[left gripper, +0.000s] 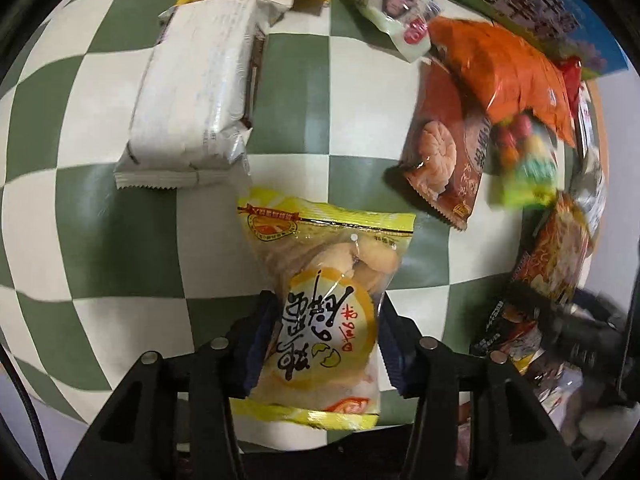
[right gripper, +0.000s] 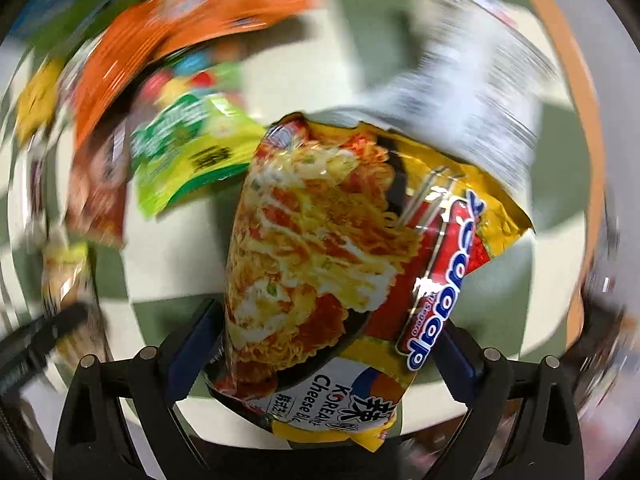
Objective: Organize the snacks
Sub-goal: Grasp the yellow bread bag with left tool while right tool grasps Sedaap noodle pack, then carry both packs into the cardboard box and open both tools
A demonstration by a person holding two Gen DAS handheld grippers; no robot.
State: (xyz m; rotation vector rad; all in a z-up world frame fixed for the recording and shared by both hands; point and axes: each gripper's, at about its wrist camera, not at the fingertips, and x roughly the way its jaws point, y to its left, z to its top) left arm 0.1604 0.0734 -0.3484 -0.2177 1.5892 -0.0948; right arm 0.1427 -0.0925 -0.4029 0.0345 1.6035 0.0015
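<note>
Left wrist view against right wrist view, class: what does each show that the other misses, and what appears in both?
Only the left wrist view shows the white wrapped packet and the left gripper shut on the yellow cake packet. Only the right wrist view gives a sharp look at the cheese noodle packet between the right gripper's fingers, seemingly gripped, with the background blurred. Both show the green-and-white checked cloth, the orange bag and the green sweet packet.
</note>
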